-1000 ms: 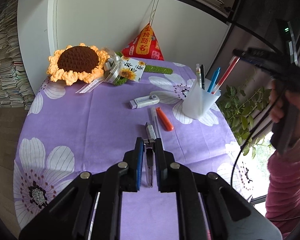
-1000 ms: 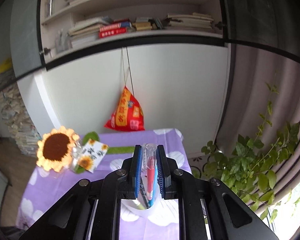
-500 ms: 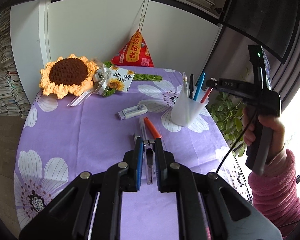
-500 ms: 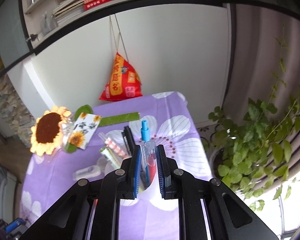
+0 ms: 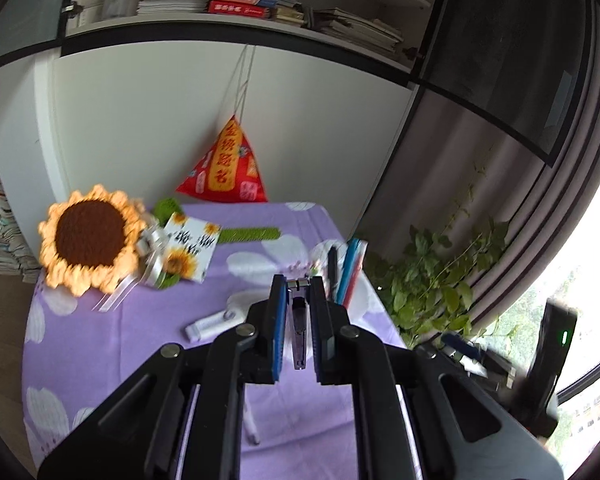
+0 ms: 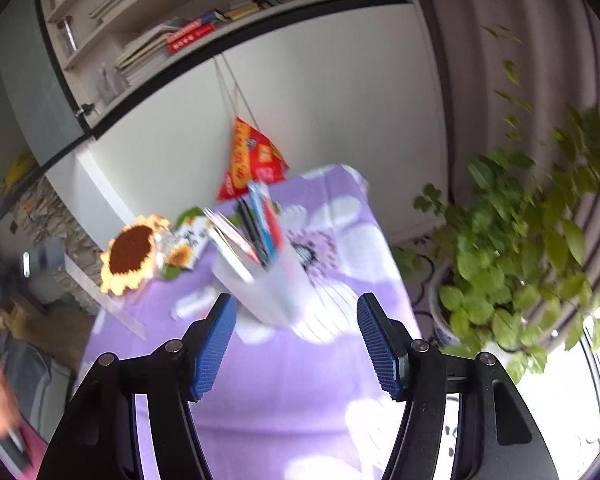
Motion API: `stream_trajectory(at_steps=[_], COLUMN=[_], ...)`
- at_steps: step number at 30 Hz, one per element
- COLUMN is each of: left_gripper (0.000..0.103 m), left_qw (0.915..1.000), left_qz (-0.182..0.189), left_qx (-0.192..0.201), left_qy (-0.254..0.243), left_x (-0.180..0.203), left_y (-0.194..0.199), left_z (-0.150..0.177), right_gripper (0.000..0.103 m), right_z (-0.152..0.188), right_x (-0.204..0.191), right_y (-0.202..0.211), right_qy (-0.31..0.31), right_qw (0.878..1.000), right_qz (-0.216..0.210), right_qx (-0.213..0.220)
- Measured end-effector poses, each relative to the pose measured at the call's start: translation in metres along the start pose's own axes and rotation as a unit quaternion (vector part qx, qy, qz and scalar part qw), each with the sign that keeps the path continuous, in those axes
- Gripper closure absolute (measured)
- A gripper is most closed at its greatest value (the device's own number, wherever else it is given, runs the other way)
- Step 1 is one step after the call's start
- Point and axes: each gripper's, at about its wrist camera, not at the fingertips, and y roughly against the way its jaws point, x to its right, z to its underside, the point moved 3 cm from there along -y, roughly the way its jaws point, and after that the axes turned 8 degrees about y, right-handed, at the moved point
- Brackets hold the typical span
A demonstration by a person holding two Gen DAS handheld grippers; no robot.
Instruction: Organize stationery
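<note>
My left gripper is shut on a slim clear-and-grey pen, held above the purple flowered tablecloth. Just past its right finger stand black, blue and red pens; the cup under them is hidden by that finger. In the right wrist view the white pen cup stands on the cloth with several pens in it. My right gripper is in front of the cup. Its jaws are opening, and nothing is between the blue pads.
A white correction-tape-like tool and a white stick lie on the cloth. A crochet sunflower with a card lies at the back left, below a red pouch on the wall. A potted plant stands off the table's right edge.
The right gripper let go of the red pen, which now stands in the cup, and drew back with its jaws spread. The left gripper rose with its pen, towards the cup.
</note>
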Motion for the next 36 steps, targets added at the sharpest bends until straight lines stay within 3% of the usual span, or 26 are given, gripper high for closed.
stream_trajectory(at_steps=[11,19,28,36], left_gripper=[0.094,0.094,0.094,0.094], left_qw=[0.9999,0.9985,0.9953,0.9952], left_qz=[0.004,-0.036,-0.056,-0.061], left_qx=[0.003,-0.017,-0.058,-0.065], left_qy=[-0.011,-0.037,-0.053,-0.04], left_x=[0.035,0.036,0.031,0.013], left_y=[-0.046,-0.079,-0.1,-0.091], left_z=[-0.029,-0.012,0.015,0.027], right_gripper=[0.04,0.04,0.04,0.04], right_z=[0.046,0.045,0.046,0.048], right_x=[0.037,0.039,0.03,0.023], right_y=[0.01,0.013,0.01,0.01], right_qy=[-0.028,-0.029,-0.022,-0.016], right_qw=[0.999,0.999,0.999,0.999], right_qz=[0.023,0.016,0.006,0.005], right_qx=[-0.038,-0.028,-0.034,-0.039])
